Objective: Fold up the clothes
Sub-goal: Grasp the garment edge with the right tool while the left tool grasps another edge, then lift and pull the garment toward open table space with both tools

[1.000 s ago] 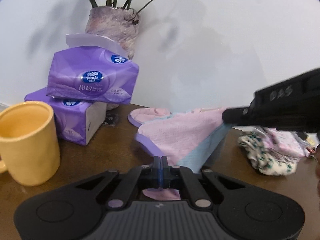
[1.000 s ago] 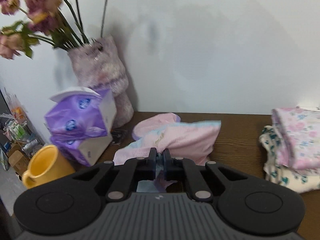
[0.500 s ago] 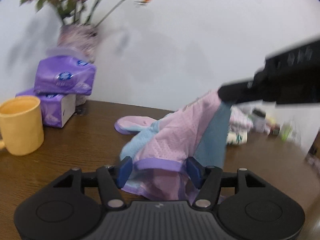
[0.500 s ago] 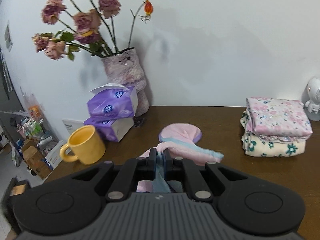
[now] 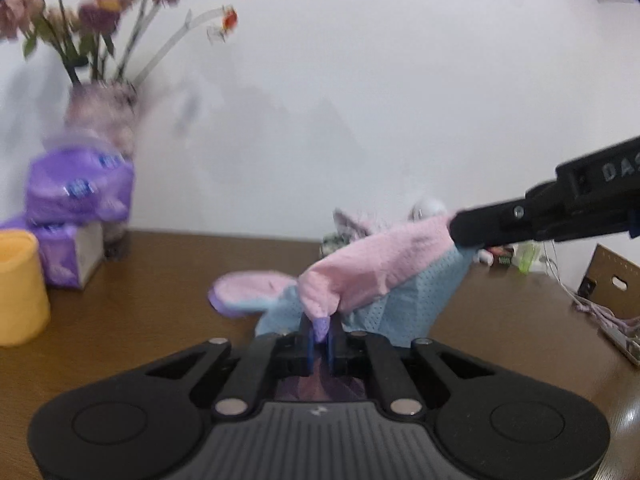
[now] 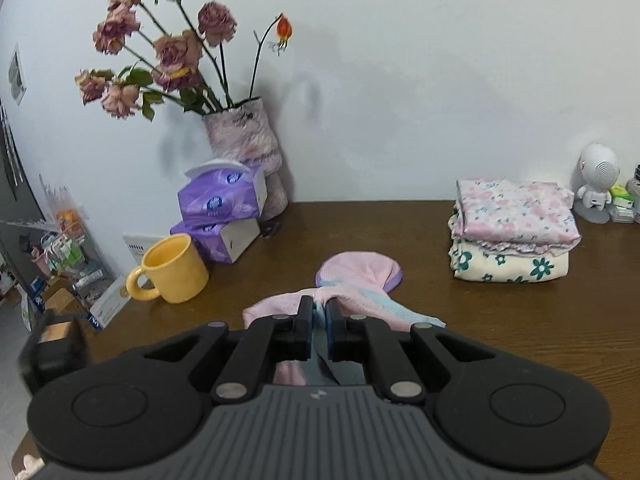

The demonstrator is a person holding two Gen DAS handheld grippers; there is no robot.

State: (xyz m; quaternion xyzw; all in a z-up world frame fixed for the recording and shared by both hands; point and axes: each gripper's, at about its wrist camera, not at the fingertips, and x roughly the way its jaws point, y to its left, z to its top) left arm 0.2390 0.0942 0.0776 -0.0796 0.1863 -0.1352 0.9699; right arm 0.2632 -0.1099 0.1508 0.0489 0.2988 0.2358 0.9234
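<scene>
Change: left gripper (image 5: 321, 338) jaws spread half a second ago, have just been closing, now pinching the garment's purple hem; garment lifted higher than a second ago.
Right gripper (image 6: 319, 320): pressed together on pink-blue cloth.
Garment (image 5: 372, 276): pink and light-blue mesh, purple trim, stretched between both grippers, one rounded part resting on the table (image 6: 500, 320).
Edges: yellow mug (image 6: 176, 268) and tissue packs (image 6: 220, 204) left, folded stack (image 6: 512, 232) right.
Open room: bare wood between garment and stack.
</scene>
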